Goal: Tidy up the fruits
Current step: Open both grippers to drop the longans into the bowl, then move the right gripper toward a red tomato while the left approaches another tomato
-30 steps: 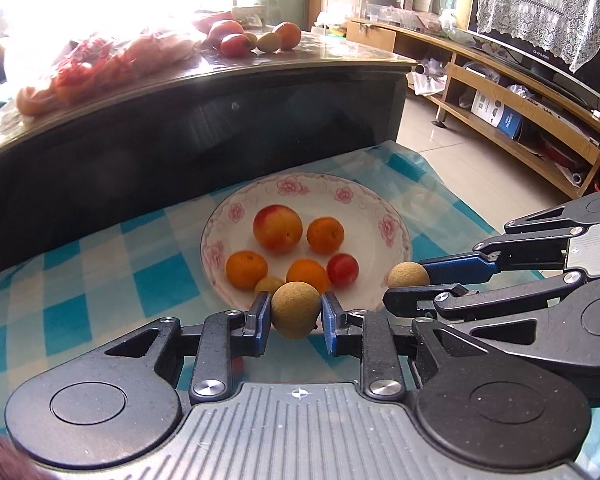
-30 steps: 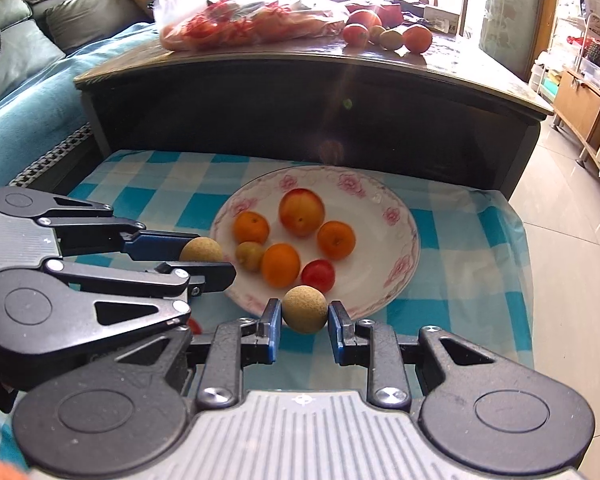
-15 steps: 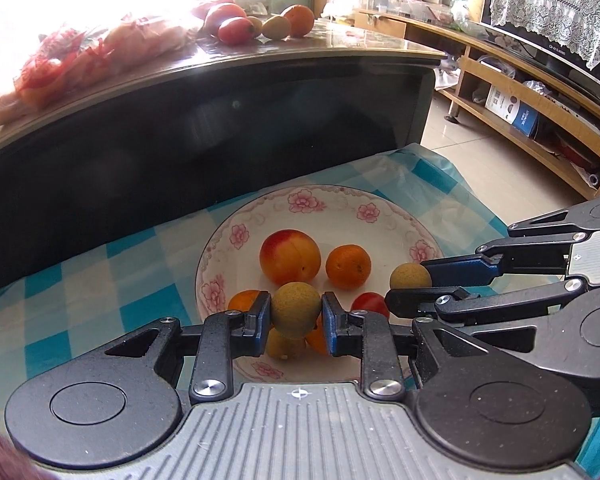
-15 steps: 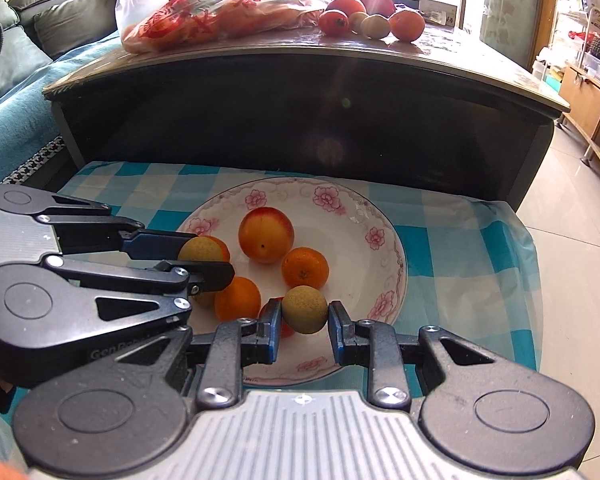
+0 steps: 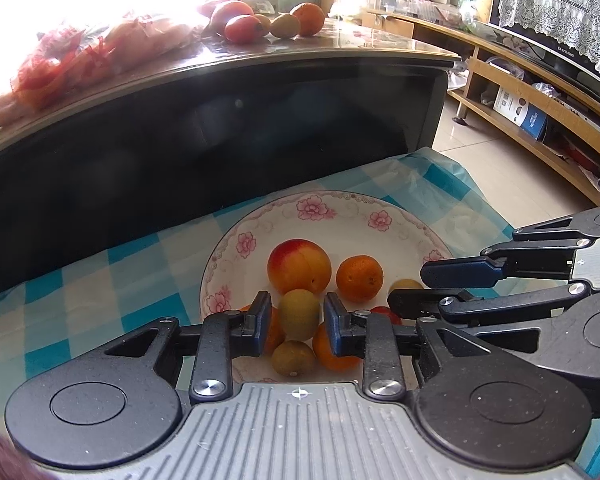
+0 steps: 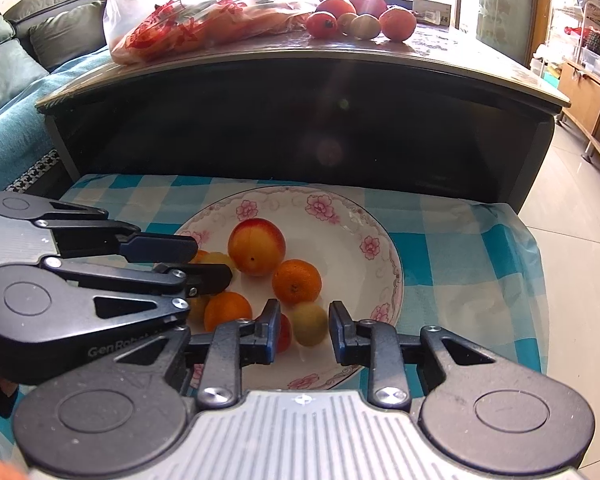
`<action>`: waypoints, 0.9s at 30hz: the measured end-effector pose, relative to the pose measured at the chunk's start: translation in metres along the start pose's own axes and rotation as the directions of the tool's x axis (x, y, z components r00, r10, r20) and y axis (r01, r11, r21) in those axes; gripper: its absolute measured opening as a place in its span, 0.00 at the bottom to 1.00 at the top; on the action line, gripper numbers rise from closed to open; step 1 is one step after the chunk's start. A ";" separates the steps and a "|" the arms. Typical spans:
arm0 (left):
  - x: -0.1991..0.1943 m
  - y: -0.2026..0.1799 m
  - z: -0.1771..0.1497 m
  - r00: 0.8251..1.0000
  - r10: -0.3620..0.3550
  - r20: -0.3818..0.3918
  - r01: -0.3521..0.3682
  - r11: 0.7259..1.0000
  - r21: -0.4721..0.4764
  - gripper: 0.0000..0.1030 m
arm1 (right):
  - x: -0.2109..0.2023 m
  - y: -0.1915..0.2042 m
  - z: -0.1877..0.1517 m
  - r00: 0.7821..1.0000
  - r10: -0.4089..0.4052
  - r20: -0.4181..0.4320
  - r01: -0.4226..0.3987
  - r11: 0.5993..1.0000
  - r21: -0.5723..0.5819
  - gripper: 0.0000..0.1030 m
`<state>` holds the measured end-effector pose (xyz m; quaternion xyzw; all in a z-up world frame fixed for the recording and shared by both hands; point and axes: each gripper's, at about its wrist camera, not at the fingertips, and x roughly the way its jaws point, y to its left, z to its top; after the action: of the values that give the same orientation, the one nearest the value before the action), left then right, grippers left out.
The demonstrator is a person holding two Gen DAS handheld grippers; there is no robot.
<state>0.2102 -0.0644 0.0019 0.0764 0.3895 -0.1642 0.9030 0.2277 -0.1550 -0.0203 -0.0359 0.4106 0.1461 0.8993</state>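
A flowered white plate on the blue checked cloth holds a peach, several small oranges, a red tomato and a brown longan. My left gripper hangs over the plate's near side. A yellow-brown longan sits loose between its fingers, with a thin gap on each side. My right gripper is over the plate's near right part. Its longan looks blurred and low, clear of the left pad. Both grippers are slightly open.
Behind the plate stands a dark low table with a bag of red fruit and loose fruit on top. A sofa lies to the left. To the right are a wooden shelf unit and tiled floor.
Both grippers moved forward over the plate with their longans. Their jaws have eased apart, and each longan has slipped lower, loose between the fingers.
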 end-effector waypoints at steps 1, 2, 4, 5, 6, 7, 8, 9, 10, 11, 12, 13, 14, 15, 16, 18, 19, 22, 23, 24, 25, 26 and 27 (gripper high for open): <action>0.000 0.001 0.000 1.000 0.002 0.002 -0.002 1.000 0.000 0.37 | -0.001 -0.001 0.000 1.000 0.000 0.005 0.000 1.000 0.004 0.30; -0.001 0.001 0.001 1.000 0.004 0.004 -0.004 1.000 0.000 0.38 | -0.001 -0.001 0.000 1.000 -0.001 0.009 0.001 1.000 0.006 0.32; -0.003 0.002 0.001 1.000 0.009 0.008 -0.009 1.000 0.001 0.40 | -0.003 -0.001 0.001 1.000 -0.001 0.015 0.001 1.000 0.009 0.34; -0.004 0.003 0.002 1.000 0.011 0.010 -0.011 1.000 -0.001 0.41 | -0.004 -0.001 0.001 1.000 0.001 0.016 -0.001 1.000 0.010 0.35; -0.006 0.004 0.002 1.000 0.012 0.011 -0.012 1.000 -0.003 0.42 | -0.005 -0.001 0.001 1.000 0.000 0.020 0.000 1.000 0.011 0.36; -0.007 0.004 0.002 1.000 0.013 0.013 -0.013 1.000 -0.005 0.43 | -0.006 -0.001 0.002 1.000 0.000 0.022 -0.001 1.000 0.012 0.37; -0.008 0.005 0.002 1.000 0.014 0.015 -0.013 1.000 -0.005 0.43 | -0.007 0.000 0.002 1.000 0.002 0.024 -0.002 1.000 0.013 0.37; -0.010 0.005 0.002 1.000 0.014 0.016 -0.014 1.000 -0.004 0.44 | -0.008 0.000 0.002 1.000 0.002 0.025 -0.002 1.000 0.013 0.37; -0.012 0.005 0.002 1.000 0.014 0.018 -0.014 1.000 -0.002 0.44 | -0.009 0.000 0.002 1.000 0.000 0.027 0.000 1.000 0.013 0.37; -0.013 0.005 0.002 1.000 0.014 0.021 -0.014 1.000 0.001 0.45 | -0.011 0.000 0.002 1.000 -0.003 0.028 0.003 1.000 0.014 0.37; -0.016 0.005 0.001 1.000 0.013 0.023 -0.013 1.000 0.002 0.47 | -0.012 0.000 0.002 1.000 -0.004 0.028 0.003 1.000 0.017 0.37; -0.018 0.005 0.001 1.000 0.010 0.026 -0.010 1.000 0.003 0.49 | -0.013 0.000 0.001 1.000 -0.005 0.028 0.004 1.000 0.020 0.37; -0.020 0.006 0.001 1.000 0.007 0.030 -0.007 1.000 0.006 0.50 | -0.014 0.000 0.001 1.000 -0.005 0.029 0.005 1.000 0.021 0.37; -0.023 0.006 0.000 0.999 0.005 0.033 -0.006 1.000 0.012 0.51 | -0.016 0.001 0.000 1.000 -0.006 0.029 0.005 1.000 0.021 0.37; -0.025 0.006 -0.001 0.999 0.007 0.036 -0.008 1.000 0.020 0.51 | -0.018 0.003 -0.001 1.000 -0.006 0.031 0.005 1.000 0.020 0.37; -0.030 0.007 -0.004 0.999 0.016 0.040 -0.018 0.999 0.038 0.51 | -0.022 0.007 -0.002 0.999 -0.002 0.032 0.001 1.000 0.014 0.38; -0.033 0.009 -0.006 0.999 0.020 0.041 -0.021 0.999 0.042 0.52 | -0.024 0.009 -0.002 0.999 0.001 0.034 -0.001 1.000 0.011 0.38; -0.042 0.014 -0.013 0.999 0.025 0.038 -0.026 0.999 0.044 0.52 | -0.030 0.020 -0.003 0.999 0.013 0.036 -0.013 1.000 -0.007 0.38; -0.046 0.016 -0.015 0.999 0.028 0.038 -0.029 0.999 0.044 0.52 | -0.032 0.023 -0.004 0.999 0.017 0.036 -0.017 1.000 -0.014 0.38; -0.049 0.017 -0.018 0.999 0.030 0.037 -0.032 0.999 0.043 0.53 | -0.034 0.027 -0.005 0.999 0.020 0.033 -0.020 1.000 -0.021 0.38; -0.053 0.019 -0.021 0.999 0.031 0.034 -0.032 0.999 0.041 0.53 | -0.036 0.031 -0.007 0.999 0.023 0.028 -0.022 0.999 -0.027 0.38; -0.056 0.020 -0.024 0.999 0.031 0.031 -0.033 0.999 0.041 0.53 | -0.038 0.035 -0.009 0.999 0.025 0.024 -0.024 0.999 -0.032 0.38; -0.060 0.021 -0.027 0.999 0.033 0.027 -0.034 0.998 0.043 0.53 | -0.040 0.038 -0.011 0.999 0.027 0.020 -0.026 0.999 -0.034 0.38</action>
<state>0.1608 -0.0232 0.0267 0.1004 0.3727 -0.1583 0.9088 0.1837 -0.1303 0.0040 -0.0442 0.3994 0.1652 0.9007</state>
